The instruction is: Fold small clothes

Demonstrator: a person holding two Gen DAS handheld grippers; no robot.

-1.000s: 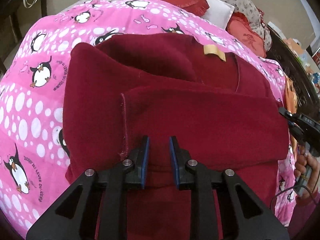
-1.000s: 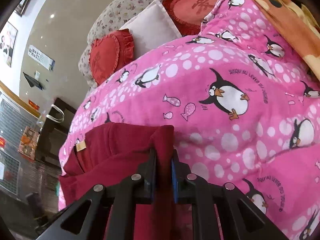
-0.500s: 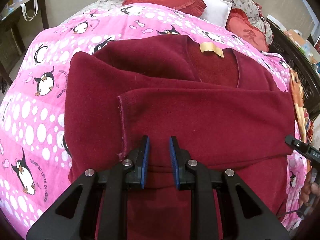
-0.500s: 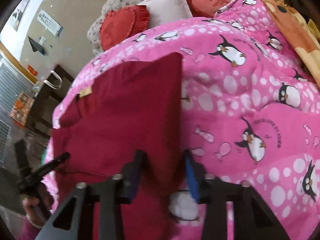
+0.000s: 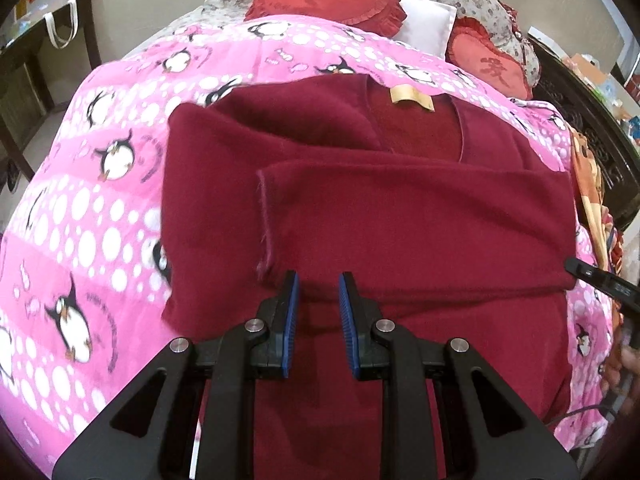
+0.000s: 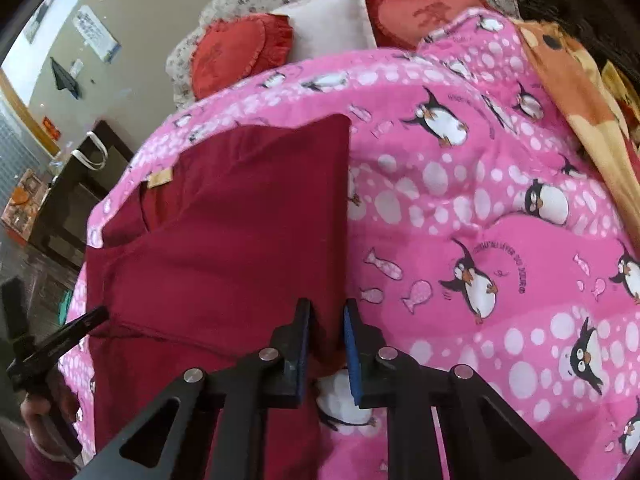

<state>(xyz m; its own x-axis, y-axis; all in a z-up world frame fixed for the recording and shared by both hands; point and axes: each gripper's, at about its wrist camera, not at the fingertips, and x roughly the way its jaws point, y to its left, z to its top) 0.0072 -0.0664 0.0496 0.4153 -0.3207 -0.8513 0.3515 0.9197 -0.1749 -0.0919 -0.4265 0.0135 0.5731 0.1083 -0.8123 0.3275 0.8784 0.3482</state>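
The maroon sweater (image 5: 400,216) lies flat on the penguin blanket (image 5: 100,200), both sleeves already folded across (bottom half still unfolded, I'd say). Left gripper (image 5: 316,312) hovers slightly parted, holding nothing; right gripper (image 6: 326,344) is closing at the sweater's side edge.

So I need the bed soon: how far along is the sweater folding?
Partly done. Both sleeves of the maroon sweater already lie folded across its chest on the pink penguin blanket. The right gripper has jaws closing around the sweater's side edge; the left gripper hovers with nothing between them. The body still needs folding.
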